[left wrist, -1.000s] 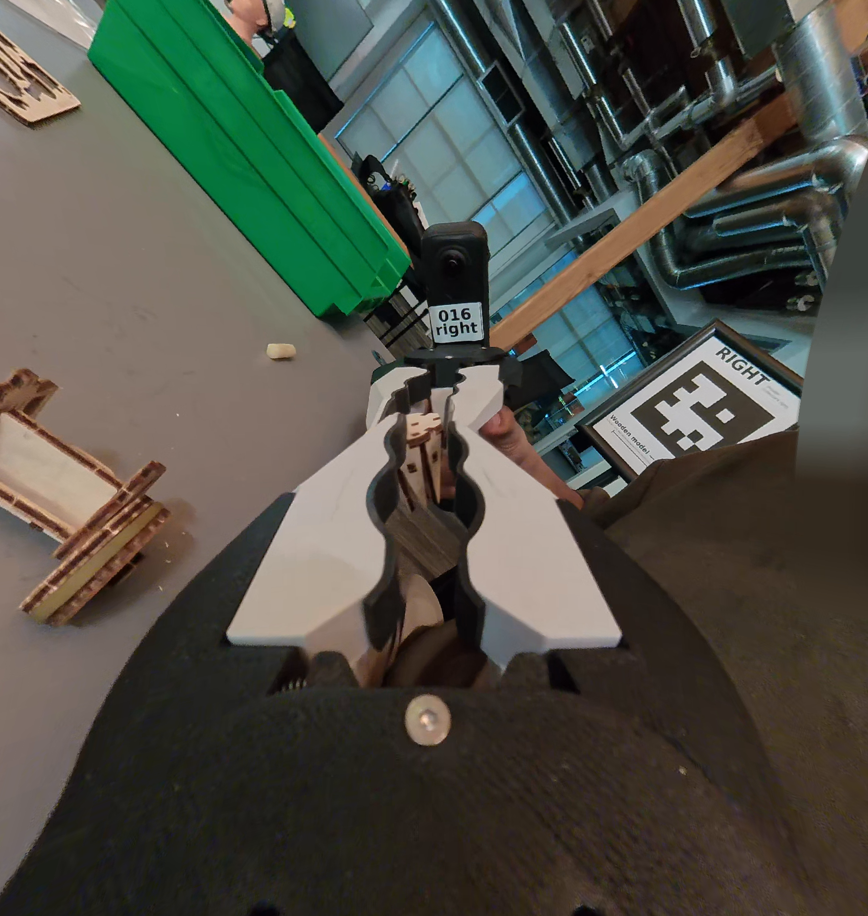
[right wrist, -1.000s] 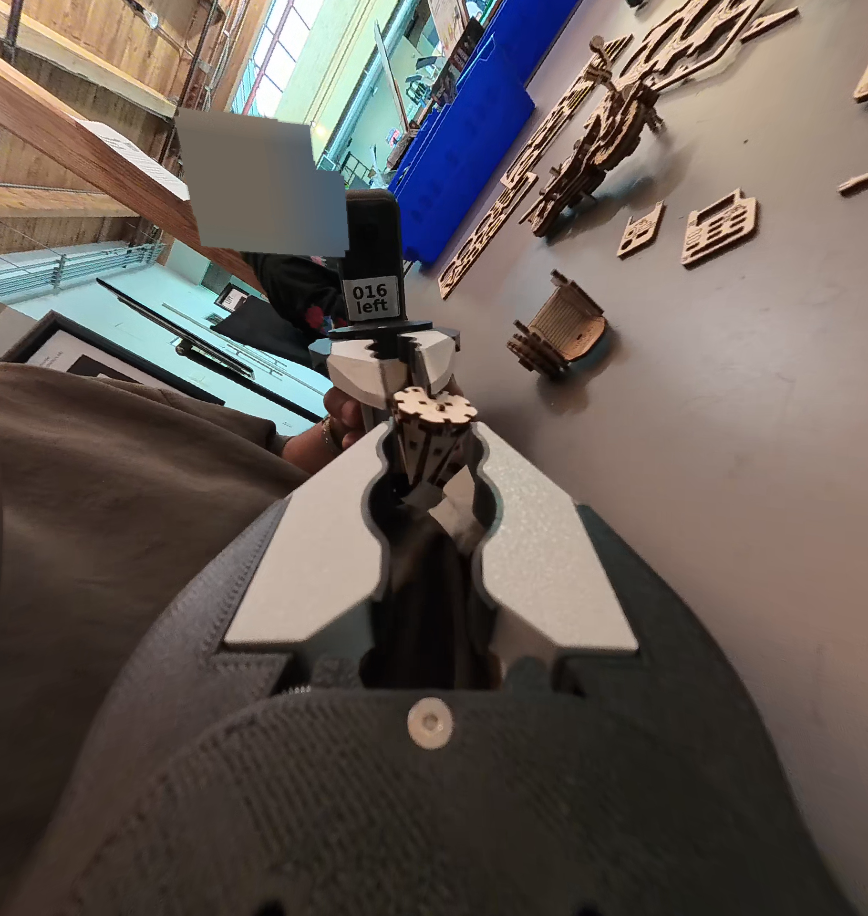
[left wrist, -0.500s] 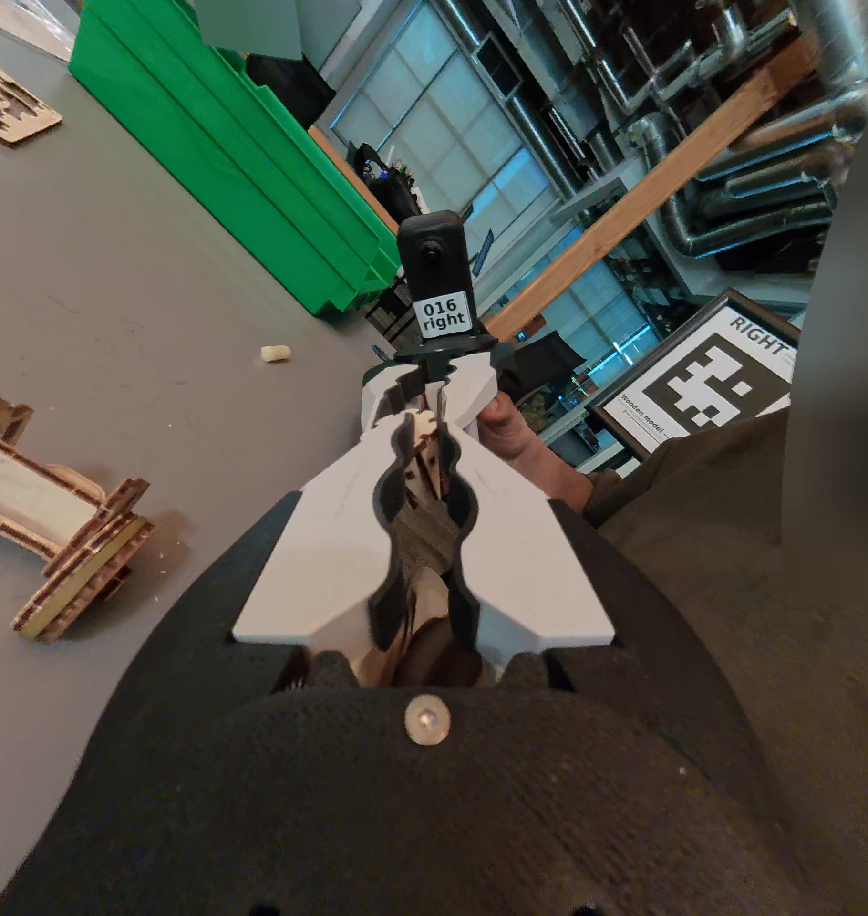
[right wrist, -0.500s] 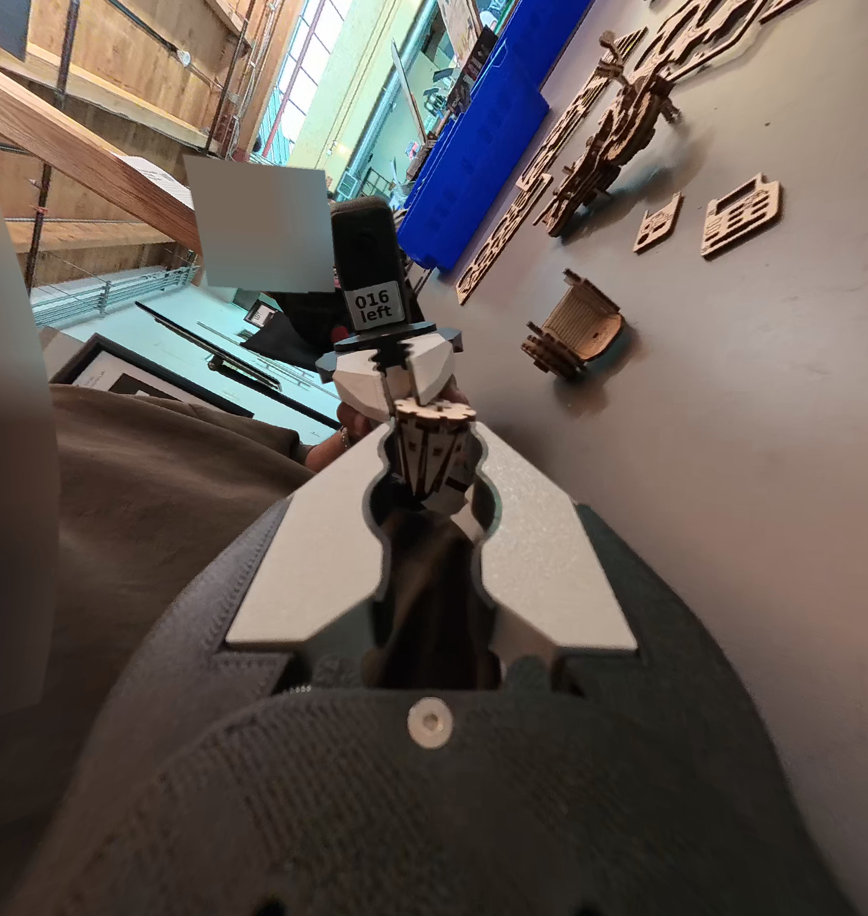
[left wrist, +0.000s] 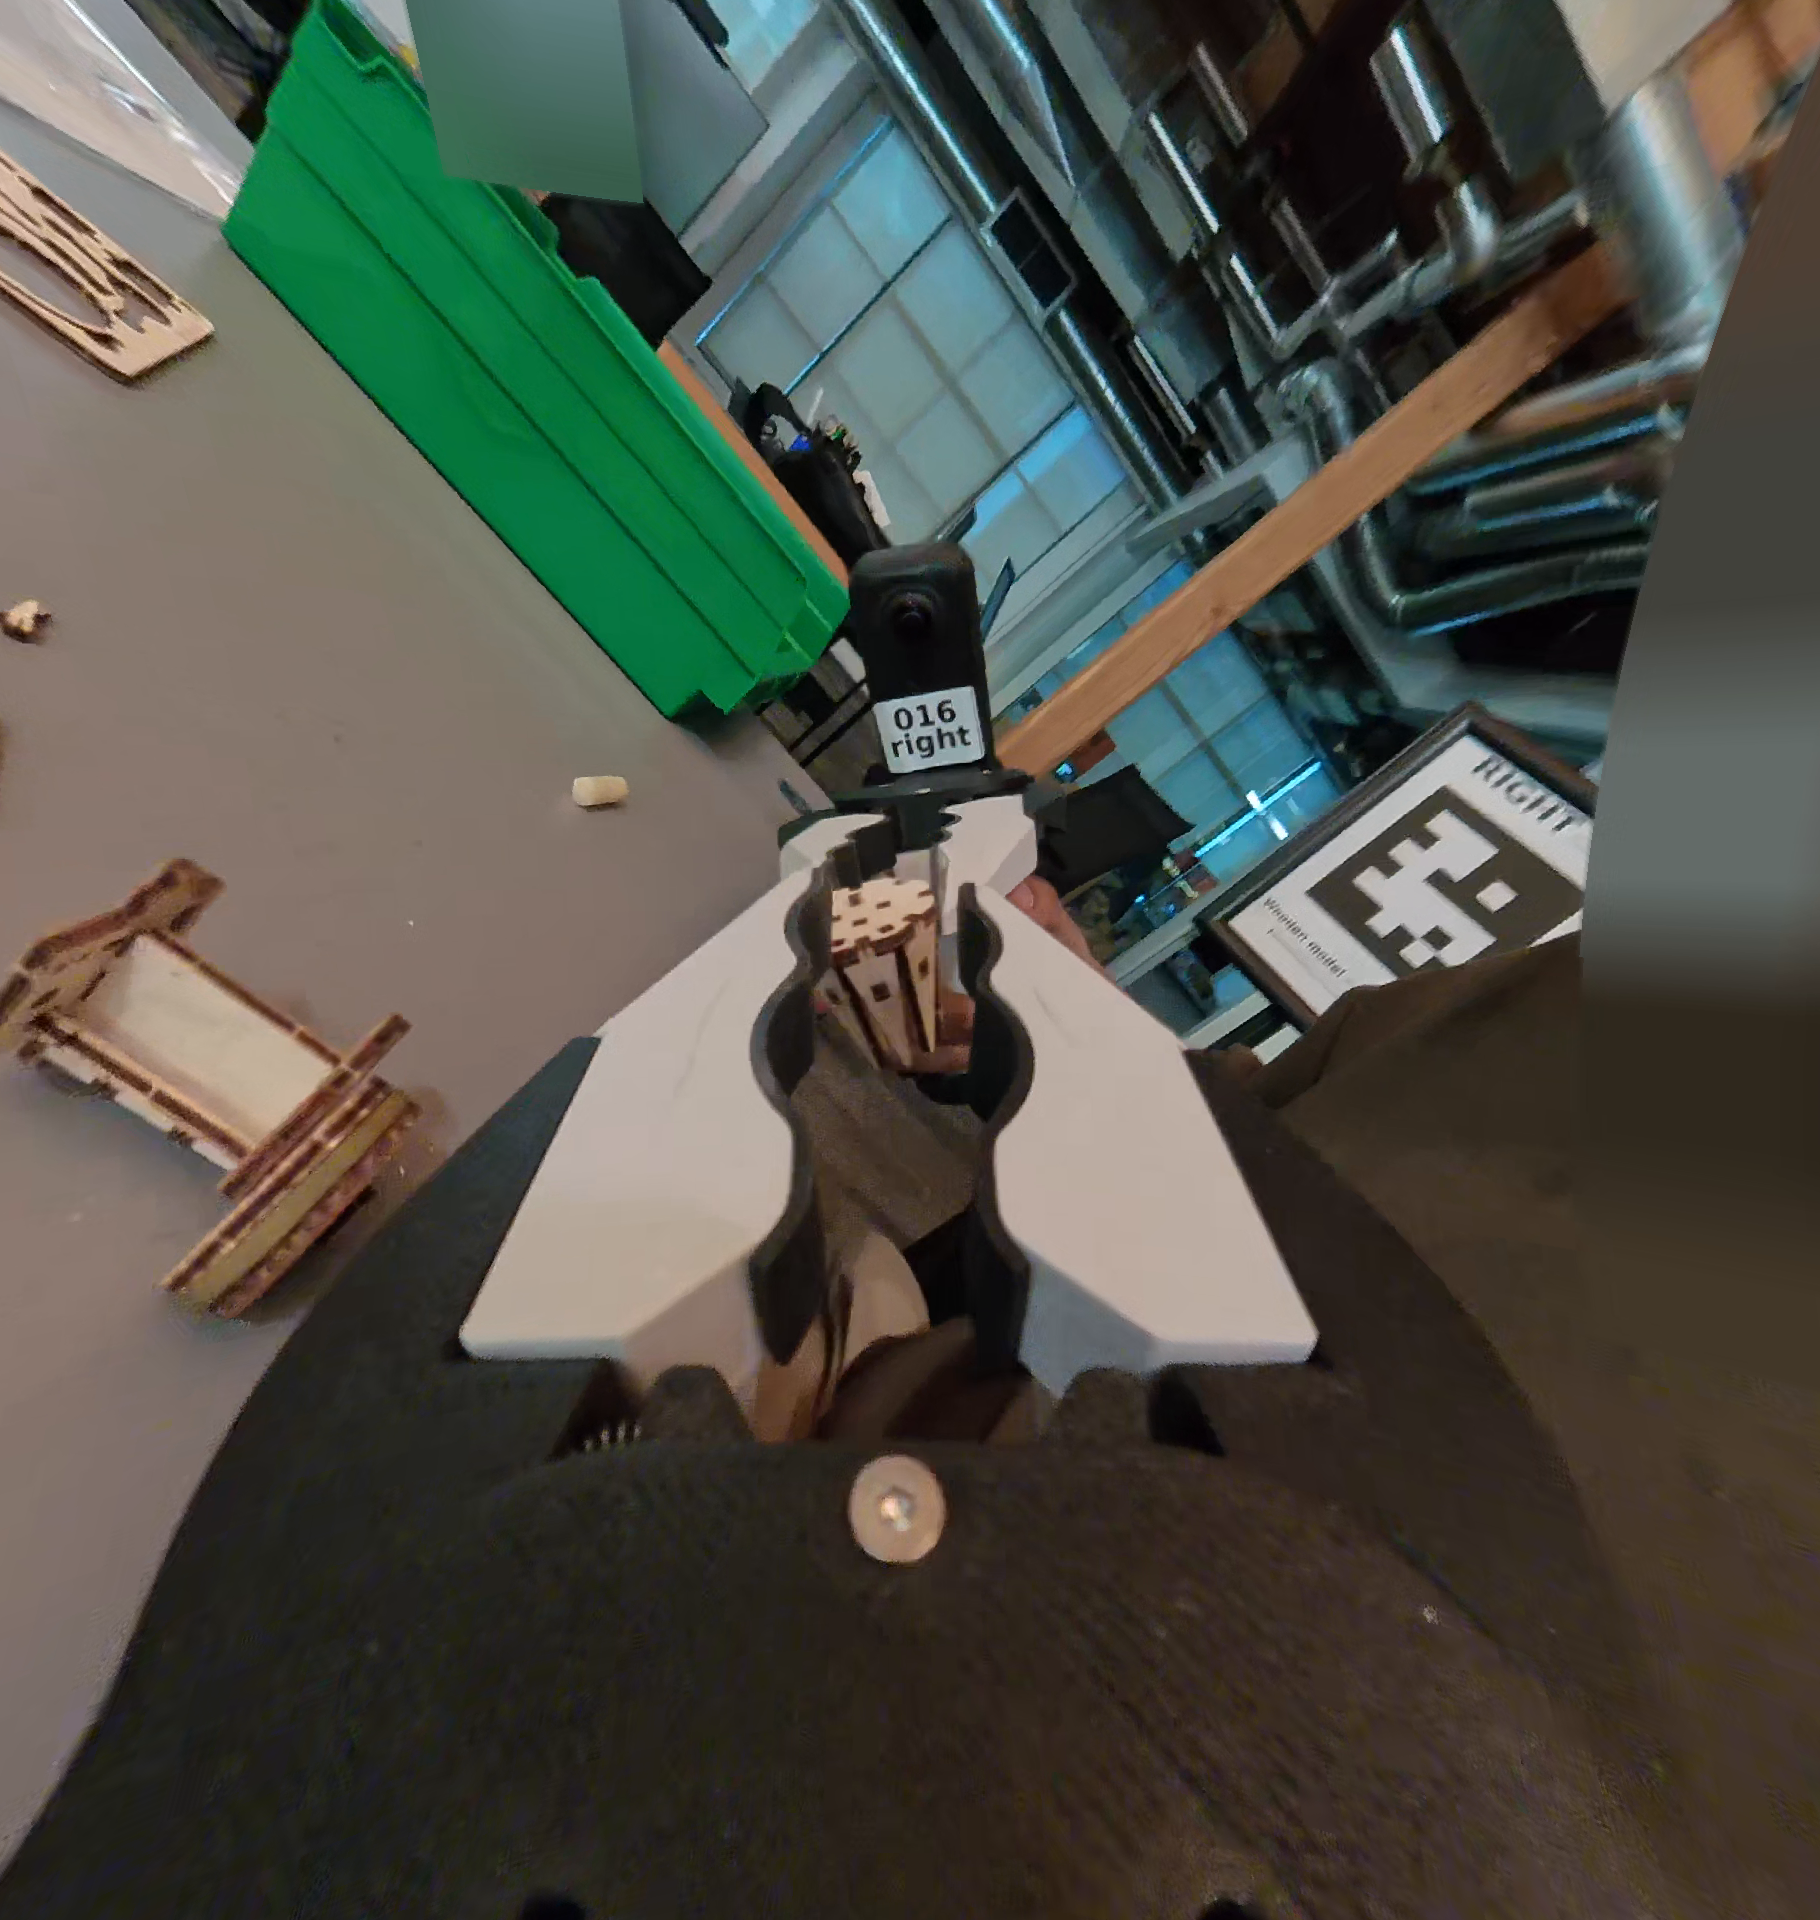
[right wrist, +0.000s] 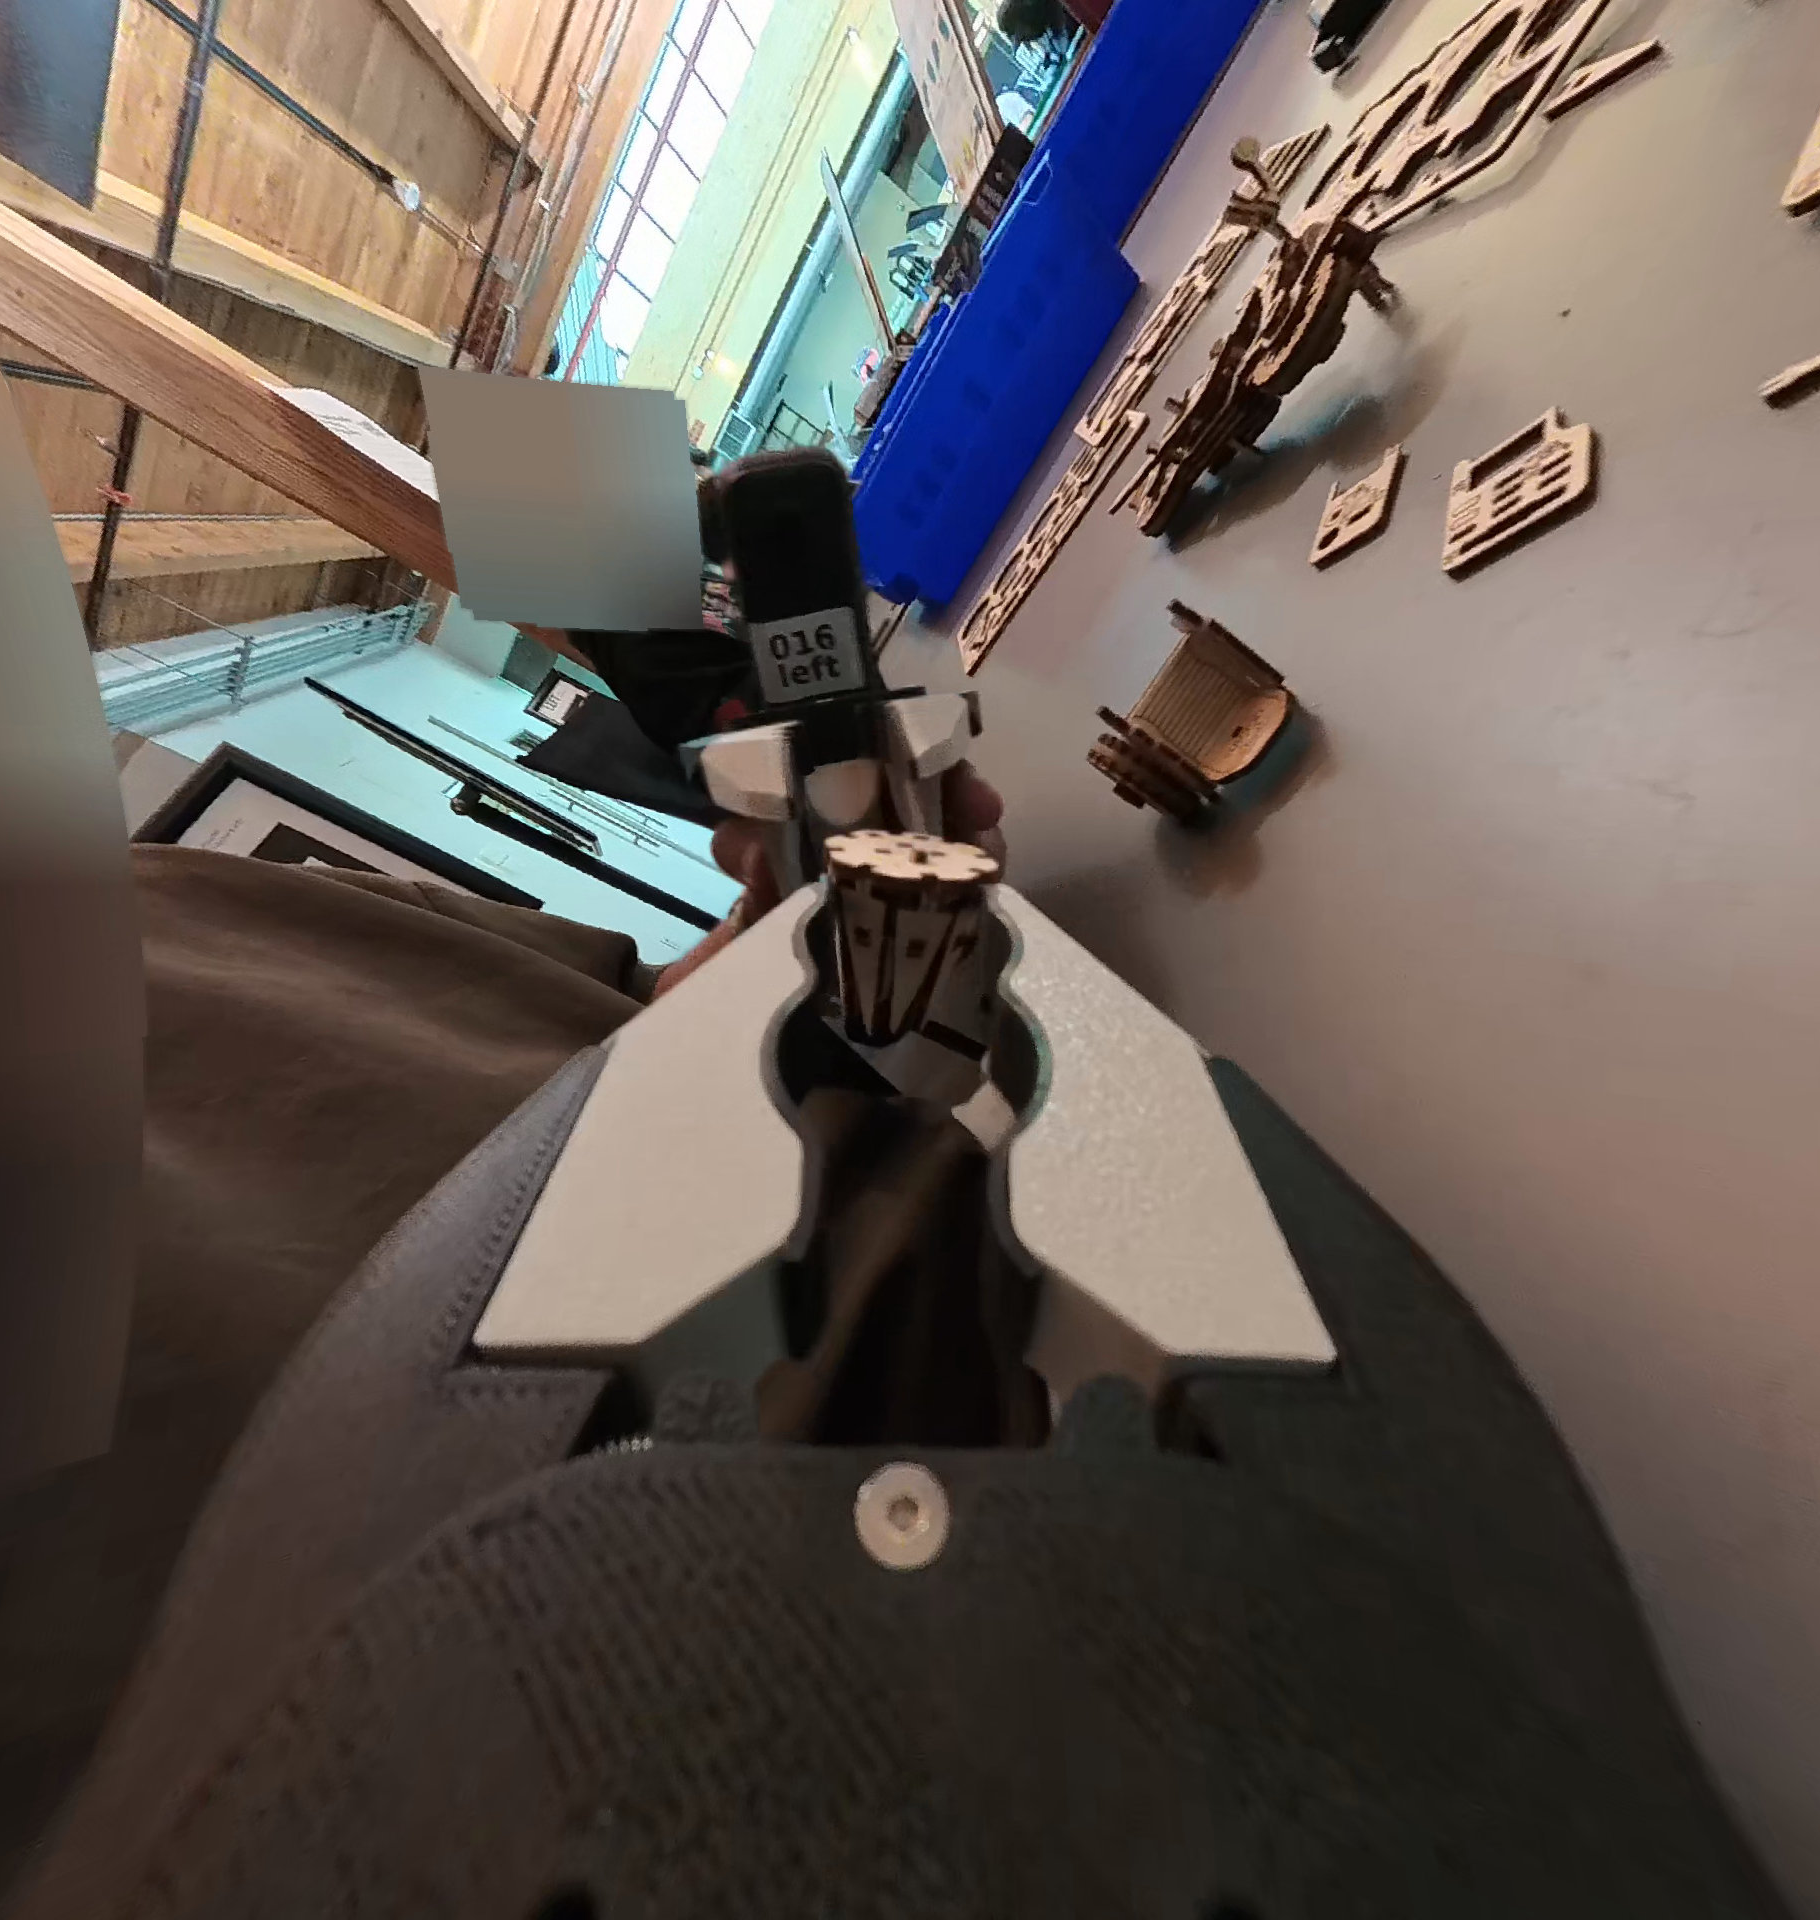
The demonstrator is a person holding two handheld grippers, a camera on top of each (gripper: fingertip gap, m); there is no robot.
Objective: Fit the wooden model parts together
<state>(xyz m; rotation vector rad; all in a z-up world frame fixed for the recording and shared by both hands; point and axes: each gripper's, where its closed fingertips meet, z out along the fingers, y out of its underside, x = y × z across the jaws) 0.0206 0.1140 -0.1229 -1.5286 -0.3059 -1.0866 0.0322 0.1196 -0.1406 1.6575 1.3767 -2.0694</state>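
Now the left gripper (left wrist: pixel 890 914), closed on the barrel (left wrist: pixel 882 961) half a second ago, stands open and back, leaving the barrel clamped mid-air in the right gripper (right wrist: pixel 906 925), so the handover looks complete.

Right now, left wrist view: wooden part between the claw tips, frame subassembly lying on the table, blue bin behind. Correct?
The bin is green, not blue; the left wrist view shows it. Rest stands: wooden part between the left claw tips, frame subassembly lying on the table.
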